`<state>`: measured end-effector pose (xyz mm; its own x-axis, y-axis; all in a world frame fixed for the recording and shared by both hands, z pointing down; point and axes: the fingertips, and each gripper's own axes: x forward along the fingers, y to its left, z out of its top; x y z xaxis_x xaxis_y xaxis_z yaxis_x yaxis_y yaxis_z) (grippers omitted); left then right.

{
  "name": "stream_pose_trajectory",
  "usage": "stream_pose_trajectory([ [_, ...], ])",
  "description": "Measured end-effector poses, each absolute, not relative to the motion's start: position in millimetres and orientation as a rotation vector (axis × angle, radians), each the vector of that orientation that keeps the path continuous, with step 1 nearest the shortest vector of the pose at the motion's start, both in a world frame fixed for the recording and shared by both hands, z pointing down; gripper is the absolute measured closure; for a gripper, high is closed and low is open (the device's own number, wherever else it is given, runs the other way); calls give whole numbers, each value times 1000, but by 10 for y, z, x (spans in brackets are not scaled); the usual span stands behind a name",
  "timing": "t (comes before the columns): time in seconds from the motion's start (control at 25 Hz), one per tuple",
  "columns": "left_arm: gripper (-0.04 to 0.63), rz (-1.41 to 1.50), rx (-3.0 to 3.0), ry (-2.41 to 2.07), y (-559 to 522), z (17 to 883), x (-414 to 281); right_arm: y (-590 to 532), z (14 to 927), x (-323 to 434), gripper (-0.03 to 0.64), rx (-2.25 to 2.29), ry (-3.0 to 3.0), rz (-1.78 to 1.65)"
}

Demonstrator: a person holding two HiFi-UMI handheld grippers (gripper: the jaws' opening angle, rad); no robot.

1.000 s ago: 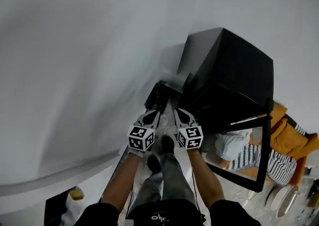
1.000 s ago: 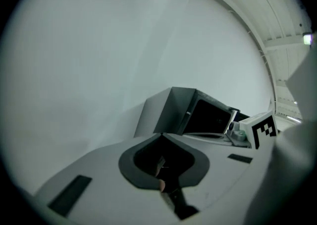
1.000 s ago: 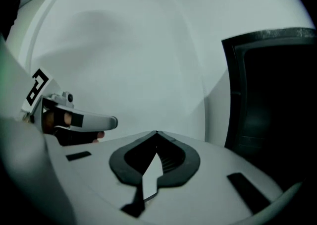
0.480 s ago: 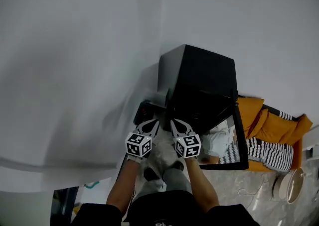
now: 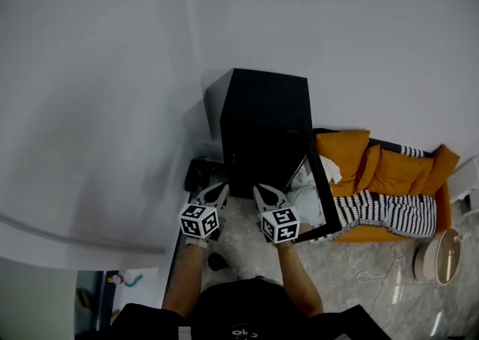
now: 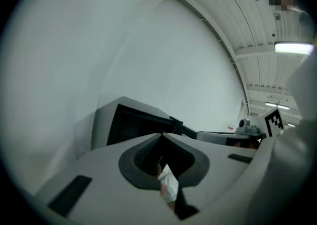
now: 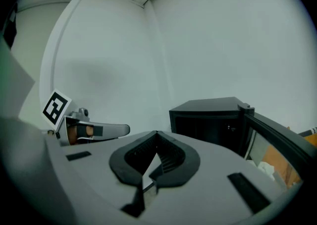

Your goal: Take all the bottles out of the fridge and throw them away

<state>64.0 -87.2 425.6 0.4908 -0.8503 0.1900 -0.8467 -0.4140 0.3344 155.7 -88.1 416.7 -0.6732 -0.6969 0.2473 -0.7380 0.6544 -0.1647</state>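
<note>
Left hand-held gripper [image 6: 161,136] (jaws tip to tip) points toward the black fridge [image 6: 130,126].

place: home-style living room | cues: black mini fridge [image 5: 266,129] against bare white wall [image 5: 112,69] | orange sofa [image 5: 389,174] with striped blanket [image 5: 389,215] just beside fridge | marble-look floor [image 5: 352,286] | odd bit: strip light [image 6: 294,47] on ribbed ceiling [image 6: 233,16], more hall than house
</note>
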Motion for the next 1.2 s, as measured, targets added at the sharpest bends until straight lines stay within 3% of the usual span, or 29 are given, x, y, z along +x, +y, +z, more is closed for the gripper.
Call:
stream_pose_trajectory([
  [0.28, 589, 30, 2377, -1408, -434, 4267, 1417, -429, 4236, 2295, 609, 1140, -2734, 423],
  [0.6, 590, 73, 2382, -1429, -56, 4221, 1839, -80, 4241, 2797, 609, 1183, -2766, 504],
  [0.96, 591, 102, 2440, -1417, 136, 4105, 1959, 175, 4302, 2997, 609, 1226, -2767, 539],
  [1.2, 591, 120, 2495, -1397, 164, 3949, 1691, 168, 4174, 2912, 609, 1287, -2770, 511],
])
